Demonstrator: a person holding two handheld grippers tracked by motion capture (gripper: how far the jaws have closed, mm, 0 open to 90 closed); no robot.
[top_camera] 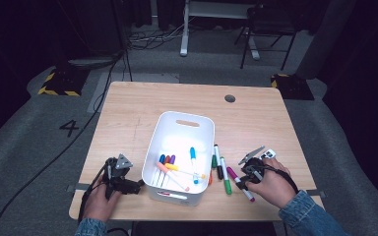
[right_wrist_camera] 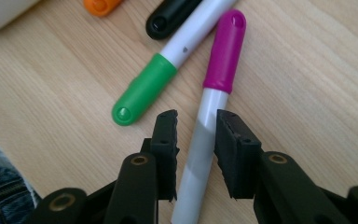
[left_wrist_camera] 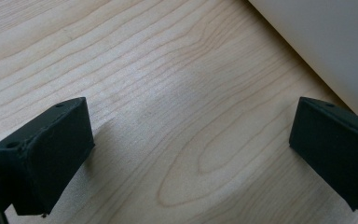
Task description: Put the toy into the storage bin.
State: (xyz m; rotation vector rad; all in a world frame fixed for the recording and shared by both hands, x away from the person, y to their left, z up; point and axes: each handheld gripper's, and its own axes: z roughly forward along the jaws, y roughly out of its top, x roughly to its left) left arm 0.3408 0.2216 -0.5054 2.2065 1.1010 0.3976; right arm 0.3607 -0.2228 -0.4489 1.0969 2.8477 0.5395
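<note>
While left hand-held gripper (left_wrist_camera: 191, 154) gapes empty, right hand-held gripper (right_wrist_camera: 196, 135) straddles one magenta marker (right_wrist_camera: 214, 93), pads not pressing.

The left tool (left_wrist_camera: 186, 154) holds its jaws wide apart over bare wooden table (left_wrist_camera: 135, 79), beside a white bin wall (left_wrist_camera: 326, 42).

The table (top_camera: 256, 118) is brightly lit amid dark surroundings, while both close-up gripper views look soft and slightly blurred.

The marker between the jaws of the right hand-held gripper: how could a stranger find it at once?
Start at the white bin mid-table. Right of it lie loose markers; the marker is the outermost, nearest the right hand-held gripper. Only it has a magenta cap; its neighbour's is green.
</note>
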